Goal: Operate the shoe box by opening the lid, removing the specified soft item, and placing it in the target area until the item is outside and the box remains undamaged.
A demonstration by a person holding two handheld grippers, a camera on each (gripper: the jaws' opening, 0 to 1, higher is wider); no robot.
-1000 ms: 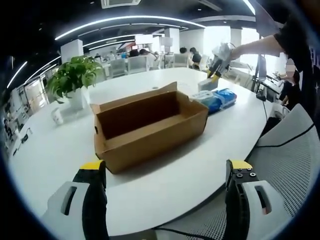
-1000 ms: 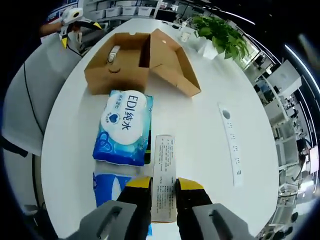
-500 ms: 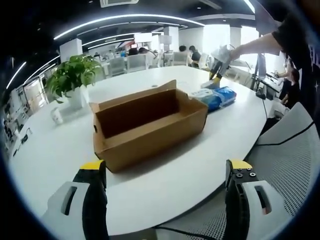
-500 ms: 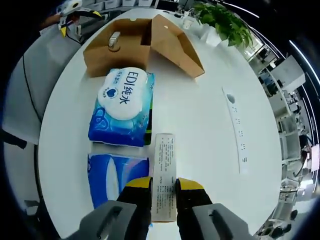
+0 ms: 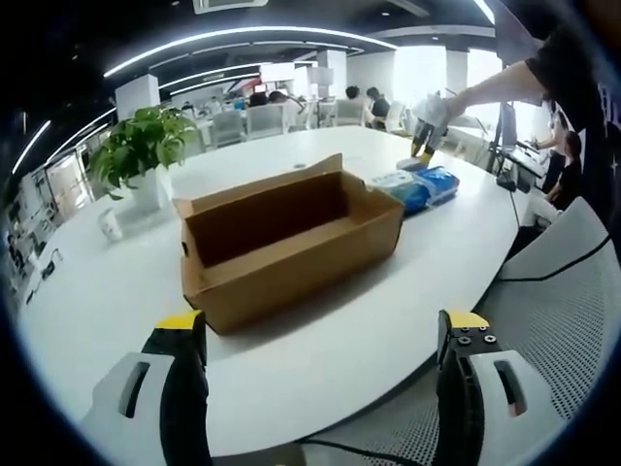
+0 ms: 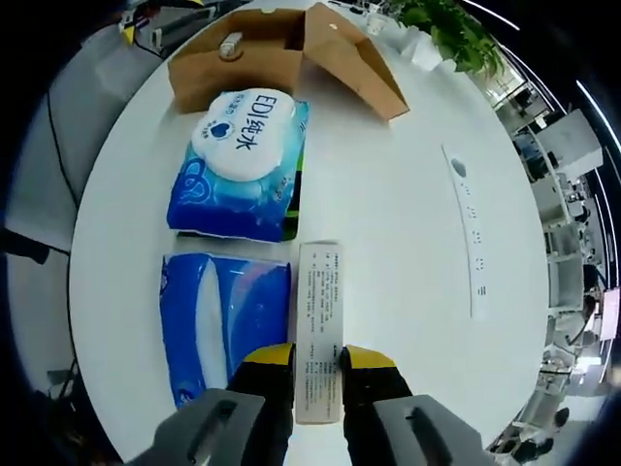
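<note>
The brown cardboard shoe box (image 5: pixel 291 243) stands open on the white table (image 5: pixel 97 301), its lid flap folded back and its inside bare from this angle. My left gripper (image 5: pixel 320 330) hangs open in front of it, jaws wide apart and holding nothing. My right gripper (image 6: pixel 317 357) is shut on a slim white printed carton (image 6: pixel 319 311) above the table. Beside the carton lie two blue soft tissue packs (image 6: pixel 238 160) (image 6: pixel 223 316). The shoe box (image 6: pixel 281 49) sits beyond them. In the left gripper view the right gripper (image 5: pixel 427 112) hovers over the packs (image 5: pixel 427 189).
A potted plant (image 5: pixel 146 146) and a small white cup (image 5: pixel 112 225) stand at the far left of the table. A white power strip (image 6: pixel 466 228) lies to the right of the carton. A grey mesh chair (image 5: pixel 572 291) is near the table edge. People sit far behind.
The right gripper has drawn back from the shoe box with the carton, so the second blue pack now shows fully. The left gripper and the box have stayed put.
</note>
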